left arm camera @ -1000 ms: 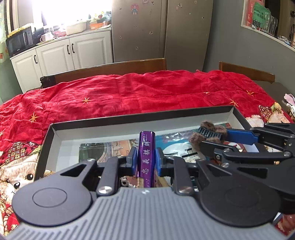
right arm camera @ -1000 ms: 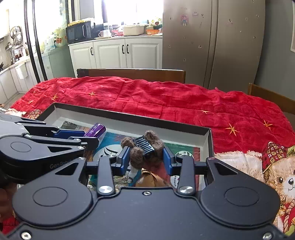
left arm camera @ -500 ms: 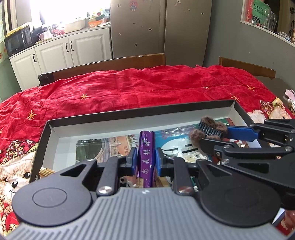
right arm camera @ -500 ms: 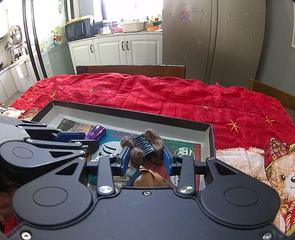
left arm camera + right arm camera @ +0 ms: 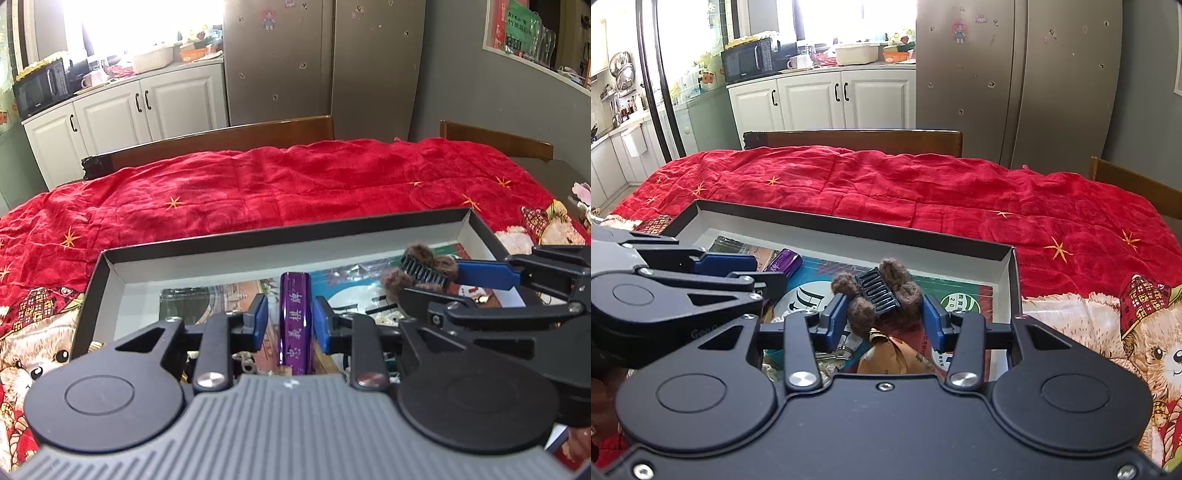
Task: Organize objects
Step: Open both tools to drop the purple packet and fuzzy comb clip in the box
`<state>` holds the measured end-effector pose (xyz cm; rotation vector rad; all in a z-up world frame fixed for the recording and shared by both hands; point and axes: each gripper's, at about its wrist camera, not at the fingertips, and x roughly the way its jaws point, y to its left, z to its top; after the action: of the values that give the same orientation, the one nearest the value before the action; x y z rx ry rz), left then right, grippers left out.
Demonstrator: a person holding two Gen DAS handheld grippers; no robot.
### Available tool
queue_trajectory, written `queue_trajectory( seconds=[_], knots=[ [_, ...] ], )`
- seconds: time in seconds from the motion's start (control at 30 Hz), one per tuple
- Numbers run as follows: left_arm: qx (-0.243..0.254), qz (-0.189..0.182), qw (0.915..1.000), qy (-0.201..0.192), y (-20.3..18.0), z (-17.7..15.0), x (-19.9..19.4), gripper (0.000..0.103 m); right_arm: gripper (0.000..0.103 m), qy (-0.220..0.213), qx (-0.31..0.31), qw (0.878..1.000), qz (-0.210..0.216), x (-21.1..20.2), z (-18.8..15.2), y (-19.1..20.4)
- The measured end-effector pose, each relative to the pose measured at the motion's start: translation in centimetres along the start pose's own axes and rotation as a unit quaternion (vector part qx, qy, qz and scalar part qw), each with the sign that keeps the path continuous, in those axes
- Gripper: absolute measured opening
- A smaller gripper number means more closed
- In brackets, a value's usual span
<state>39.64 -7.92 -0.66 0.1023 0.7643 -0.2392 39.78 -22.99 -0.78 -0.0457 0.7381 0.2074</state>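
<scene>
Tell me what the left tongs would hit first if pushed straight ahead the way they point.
Most likely the purple case, which stands between the left tongs, whose jaws have just been opening and now show gaps on both sides. Past it comes the box floor and its printed sheets, though depth is unclear.

White kitchen cabinets (image 5: 820,99), bright window (image 5: 144,22)

A table draped in a red quilted cloth (image 5: 295,184) with gold stars and teddy-bear prints carries a shallow black-rimmed box (image 5: 110,266). The box sits on the cloth's near part; wooden chair backs (image 5: 864,140) stand beyond the cloth's far edge.
</scene>
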Motion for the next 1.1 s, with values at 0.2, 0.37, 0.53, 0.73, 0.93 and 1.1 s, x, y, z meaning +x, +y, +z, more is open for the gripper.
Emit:
queue_trajectory(
  seconds=[0.2,0.37,0.53,0.73,0.93,1.1],
  knots=[
    [-0.001,0.003,0.9999,-0.01,0.0,0.3,-0.7,0.051,0.045,-0.008,0.001,1.0,-0.002,-0.7,0.2,0.1],
    [-0.006,0.005,0.9997,-0.021,0.2,0.4,-1.7,0.06,0.047,-0.015,0.006,1.0,-0.005,-1.5,0.4,0.0],
    [-0.01,0.011,0.9994,-0.03,0.3,0.6,-2.8,0.063,0.047,-0.024,0.008,1.0,-0.005,-2.9,0.4,0.0],
    [-0.021,0.013,0.9987,-0.045,0.8,0.7,-4.7,0.068,0.047,-0.038,0.001,0.999,-0.004,-5.2,0.5,0.6],
    [-0.023,0.018,0.9981,-0.054,1.3,0.1,-7.0,0.069,0.045,-0.044,-0.02,0.999,0.001,-7.9,-0.1,1.7],
    [-0.021,0.021,0.998,-0.055,1.8,-1.2,-9.1,0.069,0.043,-0.044,-0.039,0.998,0.009,-10.7,-1.7,2.8]
  ],
)
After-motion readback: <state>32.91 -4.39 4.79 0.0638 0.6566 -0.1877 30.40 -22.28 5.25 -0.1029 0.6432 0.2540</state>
